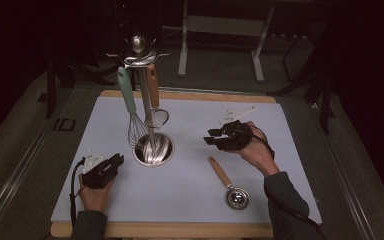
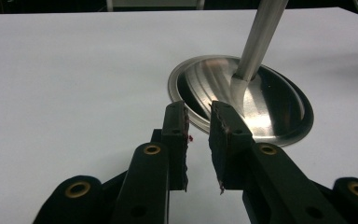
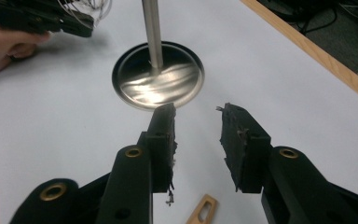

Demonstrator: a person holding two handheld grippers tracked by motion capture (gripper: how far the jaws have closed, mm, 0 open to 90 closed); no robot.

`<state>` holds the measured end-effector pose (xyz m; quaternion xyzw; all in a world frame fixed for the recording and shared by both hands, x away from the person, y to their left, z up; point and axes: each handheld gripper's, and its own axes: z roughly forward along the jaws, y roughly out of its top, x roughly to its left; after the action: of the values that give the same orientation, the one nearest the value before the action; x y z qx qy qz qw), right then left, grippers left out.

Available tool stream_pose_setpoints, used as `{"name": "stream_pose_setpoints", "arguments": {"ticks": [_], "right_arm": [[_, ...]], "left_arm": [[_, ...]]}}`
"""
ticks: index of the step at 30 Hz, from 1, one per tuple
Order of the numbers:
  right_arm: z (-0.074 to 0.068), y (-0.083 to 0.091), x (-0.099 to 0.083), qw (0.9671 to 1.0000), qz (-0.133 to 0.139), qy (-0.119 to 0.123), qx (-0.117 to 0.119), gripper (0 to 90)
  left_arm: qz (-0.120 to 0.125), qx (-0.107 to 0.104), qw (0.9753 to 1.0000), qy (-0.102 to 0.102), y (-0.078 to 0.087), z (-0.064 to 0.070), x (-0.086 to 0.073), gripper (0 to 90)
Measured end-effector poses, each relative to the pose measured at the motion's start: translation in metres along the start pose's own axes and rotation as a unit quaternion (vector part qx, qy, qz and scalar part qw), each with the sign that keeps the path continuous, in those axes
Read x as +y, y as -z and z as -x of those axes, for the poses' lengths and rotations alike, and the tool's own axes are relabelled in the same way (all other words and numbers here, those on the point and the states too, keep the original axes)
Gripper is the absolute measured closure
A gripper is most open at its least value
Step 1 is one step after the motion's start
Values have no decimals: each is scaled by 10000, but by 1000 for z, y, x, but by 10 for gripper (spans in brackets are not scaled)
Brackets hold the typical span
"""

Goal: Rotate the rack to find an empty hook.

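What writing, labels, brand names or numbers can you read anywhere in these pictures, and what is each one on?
"ID": dark block marking on the grey floor left of the table; it may be letters or a plain shape.
No readable text on the utensil stand, the hanging whisk, the wooden-handled scoop or either gripper.

In the right gripper view, the wooden handle at six o'clock is cut by the bottom edge, so just its slotted end shows between the jaws of the right tool. The whisk at eleven o'clock is cut by the top edge to a few wires. The stand's pole runs out at twelve o'clock, its top unseen. In the left gripper view, the same pole leaves the top edge at one o'clock, and the near rim of the stand's base is hidden behind the jaws of the left tool. In the high view, the whisk's wires overlap the pole and blur together.
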<state>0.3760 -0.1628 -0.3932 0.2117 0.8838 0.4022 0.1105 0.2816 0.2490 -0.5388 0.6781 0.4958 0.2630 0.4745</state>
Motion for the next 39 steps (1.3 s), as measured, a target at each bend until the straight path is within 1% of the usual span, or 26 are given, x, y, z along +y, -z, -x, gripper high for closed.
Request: {"name": "stream_pose_setpoints", "arguments": {"ticks": [3, 6, 8, 11, 13, 14, 15, 17, 19, 20, 22, 25, 26, 27, 28, 30, 31, 33, 34, 36, 38, 39], "right_arm": [[0, -1, -6, 10000, -44, -58, -64, 644], [0, -3, -12, 9998, -159, -49, -143, 643], [0, -4, -17, 9996, -214, -25, -187, 640], [-1, -4, -25, 9993, -285, -64, -246, 635], [-1, -4, -32, 9992, -280, -122, -264, 626], [0, -3, -36, 9992, -264, -148, -273, 623], [-1, -2, -41, 9992, -233, -204, -269, 623], [1, -1, -52, 9990, -177, -308, -255, 623], [2, 1, -63, 9984, -172, -422, -323, 623], [3, 1, -68, 9981, -177, -466, -372, 622], [6, 2, -78, 9973, -167, -577, -427, 611], [10, 2, -92, 9953, -117, -812, -513, 605], [10, 2, -92, 9953, -117, -812, -513, 605], [11, 2, -97, 9948, -102, -864, -525, 604], [13, 1, -106, 9936, -91, -985, -548, 602], [14, 0, -114, 9923, -104, -1093, -579, 601], [15, -2, -118, 9921, -151, -1102, -586, 599], [15, -5, -122, 9912, -327, -1066, -709, 591], [16, -5, -123, 9909, -364, -1056, -748, 586], [16, -4, -125, 9905, -317, -1121, -733, 582], [17, -3, -126, 9903, -289, -1143, -738, 582], [18, 0, -128, 9893, -258, -1213, -762, 583]], "left_arm": [[24, -9, 10000, 83, 1, -1, 0, 769], [125, -18, 9997, 191, 3, 0, 2, 770], [174, -29, 9997, 155, 6, 3, 6, 770], [352, -53, 9993, 126, 11, 7, 12, 783], [527, -17, 9985, 122, 17, 9, 16, 832], [527, -17, 9985, 122, 17, 9, 16, 853], [718, -16, 9973, 169, 23, 10, 21, 873], [895, -28, 9958, 206, 29, 10, 26, 900], [1032, -131, 9940, 330, 34, 11, 31, 900], [1072, -157, 9935, 347, 36, 11, 34, 900], [1137, -157, 9931, 240, 39, 15, 41, 900], [1383, -245, 9899, 200, 47, 20, 55, 900], [1383, -245, 9899, 200, 47, 20, 55, 900], [1594, -314, 9865, 205, 53, 22, 67, 900], [1700, -361, 9846, 199, 56, 24, 73, 900], [1901, -428, 9807, 130, 62, 27, 84, 900], [1999, -456, 9787, 90, 65, 30, 90, 900], [2177, -506, 9747, 40, 70, 33, 100, 900], [2239, -540, 9731, 27, 72, 34, 104, 900], [2353, -568, 9703, -1, 76, 35, 112, 900], [2353, -568, 9703, -1, 76, 35, 112, 900], [2472, -589, 9672, -19, 78, 36, 120, 900]]}}
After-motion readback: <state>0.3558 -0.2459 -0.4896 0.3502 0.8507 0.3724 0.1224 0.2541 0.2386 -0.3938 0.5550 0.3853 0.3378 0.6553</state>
